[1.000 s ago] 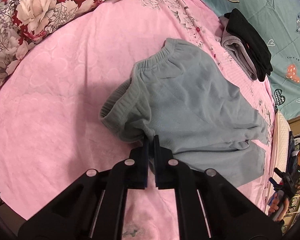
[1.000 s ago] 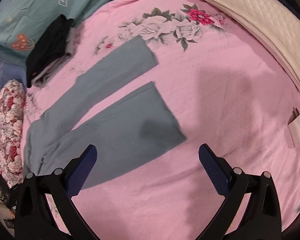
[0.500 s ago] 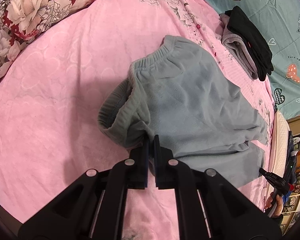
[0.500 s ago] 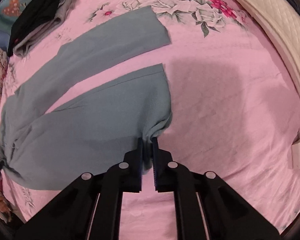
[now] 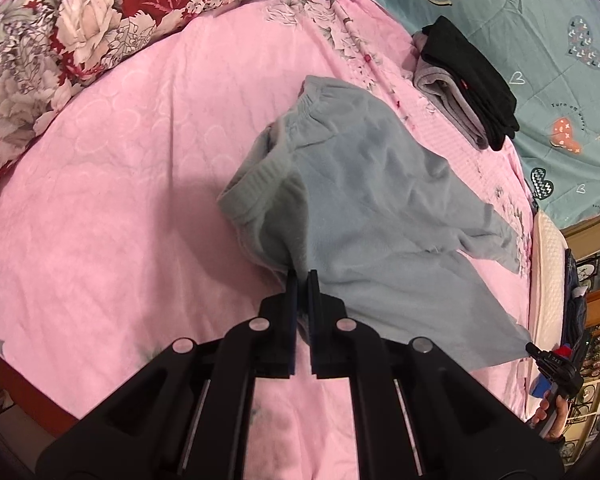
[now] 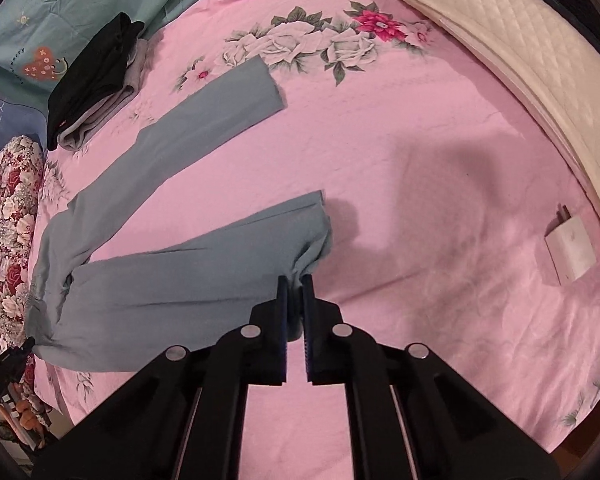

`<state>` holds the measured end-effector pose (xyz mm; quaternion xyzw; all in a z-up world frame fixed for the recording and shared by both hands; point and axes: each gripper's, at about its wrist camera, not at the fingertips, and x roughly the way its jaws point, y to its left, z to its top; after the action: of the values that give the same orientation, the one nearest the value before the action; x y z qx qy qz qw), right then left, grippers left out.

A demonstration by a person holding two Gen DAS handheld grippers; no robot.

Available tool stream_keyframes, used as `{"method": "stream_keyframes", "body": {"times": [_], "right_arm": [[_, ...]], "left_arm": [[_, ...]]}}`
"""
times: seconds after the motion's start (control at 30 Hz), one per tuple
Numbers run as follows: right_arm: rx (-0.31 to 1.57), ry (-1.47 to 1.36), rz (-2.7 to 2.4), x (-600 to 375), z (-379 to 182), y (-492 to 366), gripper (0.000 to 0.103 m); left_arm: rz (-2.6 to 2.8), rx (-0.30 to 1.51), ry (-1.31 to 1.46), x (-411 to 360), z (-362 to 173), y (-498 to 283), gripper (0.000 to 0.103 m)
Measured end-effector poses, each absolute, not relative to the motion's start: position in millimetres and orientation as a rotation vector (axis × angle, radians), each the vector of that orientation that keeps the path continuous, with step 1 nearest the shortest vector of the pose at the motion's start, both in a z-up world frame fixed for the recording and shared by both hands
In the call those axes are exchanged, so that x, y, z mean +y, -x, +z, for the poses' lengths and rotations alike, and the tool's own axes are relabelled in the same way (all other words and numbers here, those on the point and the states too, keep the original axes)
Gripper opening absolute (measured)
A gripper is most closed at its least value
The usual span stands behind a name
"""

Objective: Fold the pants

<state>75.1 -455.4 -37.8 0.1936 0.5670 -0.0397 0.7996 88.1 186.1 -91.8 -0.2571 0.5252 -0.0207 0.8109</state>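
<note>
Grey-green fleece pants [image 5: 372, 208] are spread out on the pink quilted bed sheet [image 5: 120, 200], and both ends are pinched. The left gripper [image 5: 303, 280] has its jaws clenched on the near corner of the ribbed waistband, which is bunched and lifted off the sheet. The right gripper [image 6: 292, 282] has its jaws clamped on the hem of the near leg [image 6: 204, 264]; that hem is gathered up into a little peak. The far leg [image 6: 188, 128] lies flat, splayed away from the near one, its hem near the printed roses.

Looks like the first fold is in hand: the near side is picked up at waist and cuff, ready to be laid lengthwise over the far leg. Next move probably calls for both hands carrying across together, keeping the fabric taut so it doesn't sag in the middle, then lining up the hems before letting go. Fleece is floppy, so uneven travel would likely leave a wrinkle at the crotch.

A folded black and grey clothes stack [image 6: 92, 80] and a white charger plug [image 6: 570, 250] sit well clear.
</note>
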Motion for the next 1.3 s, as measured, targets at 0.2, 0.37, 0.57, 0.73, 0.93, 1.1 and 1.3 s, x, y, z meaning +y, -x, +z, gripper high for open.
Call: {"method": "stream_keyframes", "body": {"times": [0.2,0.37,0.57,0.73,0.93,1.1,1.3], "right_arm": [[1.223,-0.430,-0.115,-461.4,-44.7,-50.6,0.006],[1.299,-0.425,-0.138,-456.5,-82.1,-44.5,0.012],[1.281,-0.248,-0.230,-450.0,-39.2,-53.5,0.046],[1.169,-0.244,-0.132,-454.4,-0.6,-97.5,0.057],[1.197,-0.254,-0.007,-448.9,-20.0,-221.2,0.057],[1.303,-0.211,-0.091,-460.5,-56.5,-279.1,0.057],[1.351,-0.242,-0.071,-466.6,-78.3,-300.2,0.057]], "left_arm": [[-0.052,1.161,0.547,186.1,-102.1,-71.0,0.004],[-0.037,1.248,0.504,179.6,-127.7,-74.6,0.011],[0.018,1.097,0.422,194.2,-68.5,-56.8,0.076],[-0.011,1.023,0.338,192.1,-27.3,-111.9,0.076],[-0.167,1.123,0.206,153.2,-68.0,-237.1,0.074],[-0.146,1.292,0.164,149.3,-125.4,-278.1,0.021],[-0.141,1.287,0.151,151.1,-131.0,-281.9,0.017]]}}
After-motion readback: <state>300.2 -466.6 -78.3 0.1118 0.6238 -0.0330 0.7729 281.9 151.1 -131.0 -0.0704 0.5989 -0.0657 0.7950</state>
